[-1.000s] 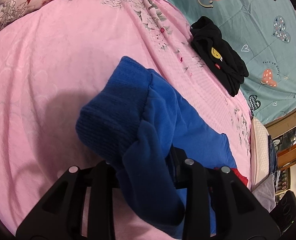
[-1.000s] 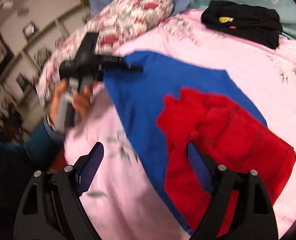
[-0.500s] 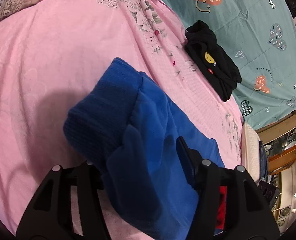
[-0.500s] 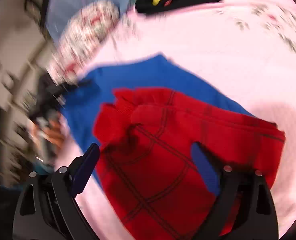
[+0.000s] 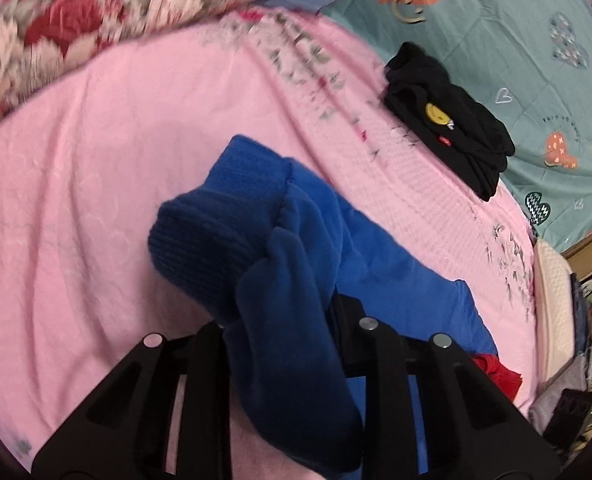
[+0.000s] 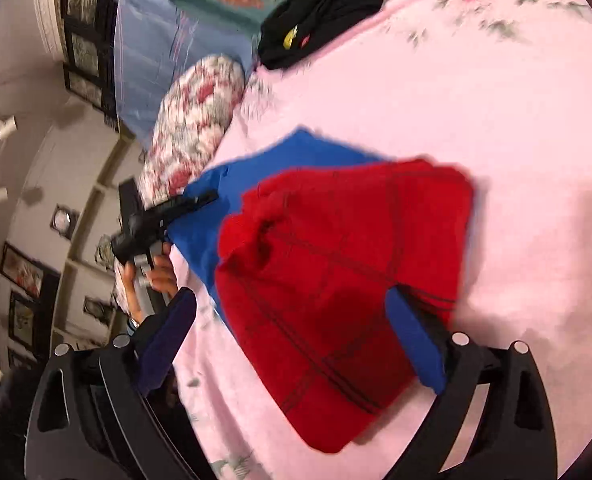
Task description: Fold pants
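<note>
pants: blue-and-red fleece pants (image 6: 336,264) lie on the pink bedspread (image 6: 496,128), the red part on top of the blue; a blue ribbed cuff (image 5: 219,216) is bunched and raised off the bed at the left gripper.
left gripper: the left gripper (image 5: 291,320) has its fingers clenched on the blue leg just behind the cuff, fabric draping down between them.
right gripper: the right gripper (image 6: 296,320) hovers over the red part with its fingers spread wide, grasping nothing; the red cloth lies between them but no pinch shows.
change: a second ago the red part sat low and to one side in the right wrist view; now it fills the centre between the fingers, so the right gripper has swung in over it. the left grip on the cuff is unchanged, though the view has shifted a little.
meaning: judged from this, one end is secured and the other is being lined up; the fold is not yet made.
next: closing the right fingers on a red edge looks needed before carrying one end over the other.
surroundings: a black garment (image 5: 448,120) lies well apart on the bed's far side; a floral pillow (image 5: 95,12) sits at the head.
</note>
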Demonstrator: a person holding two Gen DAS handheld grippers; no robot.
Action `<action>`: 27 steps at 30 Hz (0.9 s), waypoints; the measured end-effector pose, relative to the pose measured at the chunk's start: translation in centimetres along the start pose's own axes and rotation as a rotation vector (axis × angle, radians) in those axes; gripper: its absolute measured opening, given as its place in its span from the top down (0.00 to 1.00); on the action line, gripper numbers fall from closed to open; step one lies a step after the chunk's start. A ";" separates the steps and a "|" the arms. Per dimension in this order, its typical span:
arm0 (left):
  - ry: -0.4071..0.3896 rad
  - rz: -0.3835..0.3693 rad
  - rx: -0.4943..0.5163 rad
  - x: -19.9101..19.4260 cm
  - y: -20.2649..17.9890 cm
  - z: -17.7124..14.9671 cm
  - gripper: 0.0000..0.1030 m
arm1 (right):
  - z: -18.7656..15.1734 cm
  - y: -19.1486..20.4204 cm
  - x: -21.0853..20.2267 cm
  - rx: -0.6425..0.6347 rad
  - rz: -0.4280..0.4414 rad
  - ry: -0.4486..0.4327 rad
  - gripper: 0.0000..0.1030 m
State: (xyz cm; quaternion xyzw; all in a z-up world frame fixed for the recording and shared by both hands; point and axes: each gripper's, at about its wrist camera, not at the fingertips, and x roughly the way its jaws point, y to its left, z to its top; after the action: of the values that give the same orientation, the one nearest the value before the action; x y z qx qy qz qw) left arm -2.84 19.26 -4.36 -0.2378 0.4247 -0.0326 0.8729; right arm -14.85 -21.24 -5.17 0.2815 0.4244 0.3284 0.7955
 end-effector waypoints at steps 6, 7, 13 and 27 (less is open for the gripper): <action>-0.166 -0.004 0.319 -5.5 -9.3 -0.8 0.77 | 0.6 -3.8 -6.2 0.120 0.008 -0.223 0.04; -0.188 -0.002 0.408 -6.3 -11.9 -1.6 0.77 | 0.3 -5.1 -7.1 0.169 0.038 -0.256 0.04; -0.230 0.024 0.909 -6.9 -23.4 -9.9 0.75 | -1.0 -8.9 -10.0 0.316 0.177 -0.367 0.04; 0.110 -0.118 1.236 -2.4 -24.9 -19.8 0.17 | -1.0 -7.6 -9.0 0.221 0.165 -0.323 0.04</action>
State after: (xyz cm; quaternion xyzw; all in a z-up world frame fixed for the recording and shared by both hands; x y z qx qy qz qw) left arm -15.78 -9.85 -1.98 0.2903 0.3579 -0.3326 0.8228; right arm -17.40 -32.70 -6.73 0.4499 0.3004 0.2947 0.7877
